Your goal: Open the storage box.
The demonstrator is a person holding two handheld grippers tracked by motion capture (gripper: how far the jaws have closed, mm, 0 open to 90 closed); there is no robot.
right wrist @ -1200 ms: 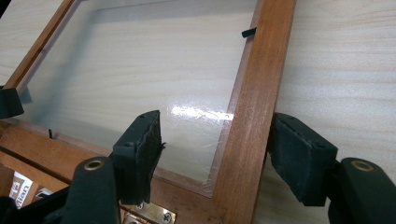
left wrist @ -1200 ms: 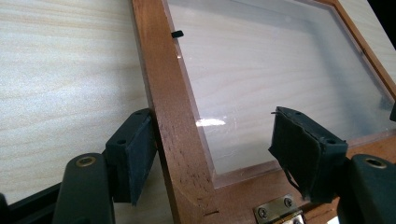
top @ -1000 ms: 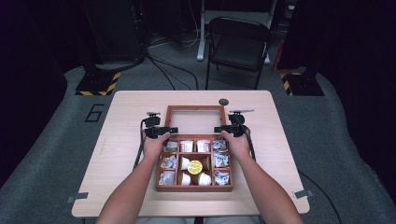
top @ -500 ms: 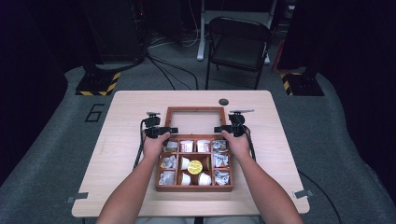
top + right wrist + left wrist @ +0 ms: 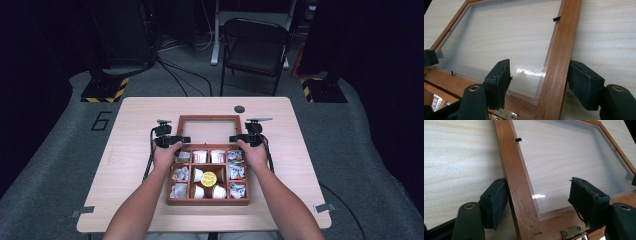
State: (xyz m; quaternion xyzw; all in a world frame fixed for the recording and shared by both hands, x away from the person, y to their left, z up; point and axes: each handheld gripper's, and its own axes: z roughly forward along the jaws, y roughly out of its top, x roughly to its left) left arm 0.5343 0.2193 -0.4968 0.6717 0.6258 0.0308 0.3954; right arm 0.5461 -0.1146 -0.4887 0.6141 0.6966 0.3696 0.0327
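Observation:
A wooden compartment box (image 5: 207, 201) sits on the table, holding several wrapped packets and a yellow round piece (image 5: 208, 178). Its lid (image 5: 209, 118), a wooden frame around a clear pane, lies open and flat behind it. My left gripper (image 5: 183, 139) is at the lid's left hinge corner. Its jaws straddle the left rail (image 5: 516, 182), one pad by the outer edge and the other over the pane, so the left gripper (image 5: 539, 192) is open. My right gripper (image 5: 234, 138) mirrors it: the right gripper (image 5: 541, 72) is open astride the right rail (image 5: 560, 57).
The light wooden table (image 5: 135, 150) has bare room on both sides of the box. A small dark round object (image 5: 239, 109) lies behind the lid. A folding chair (image 5: 255, 45) stands beyond the table. Brass hinges (image 5: 574, 232) join lid and box.

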